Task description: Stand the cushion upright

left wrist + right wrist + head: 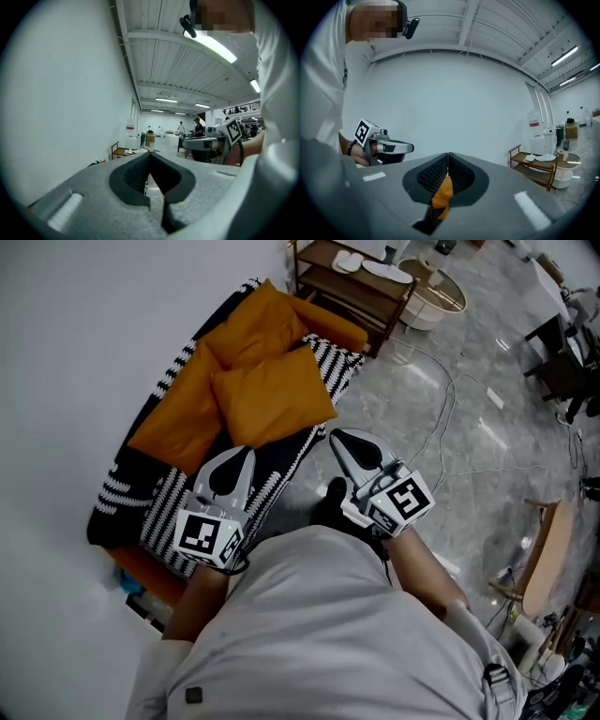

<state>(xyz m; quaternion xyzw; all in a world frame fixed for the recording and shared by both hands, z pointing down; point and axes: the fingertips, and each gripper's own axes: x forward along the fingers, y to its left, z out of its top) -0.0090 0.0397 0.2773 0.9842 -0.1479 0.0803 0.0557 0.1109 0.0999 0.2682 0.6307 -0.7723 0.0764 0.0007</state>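
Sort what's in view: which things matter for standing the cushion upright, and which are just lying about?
For the job: front orange cushion, lying on the striped throw; left gripper and right gripper, both shut, empty.
Lying about: rear orange cushion; wooden rack with plates; floor cable.

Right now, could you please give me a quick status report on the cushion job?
Left hand-held gripper shut, empty. Right hand-held gripper shut, empty. Front orange cushion lies flat on striped throw, untouched. Nothing in the way.
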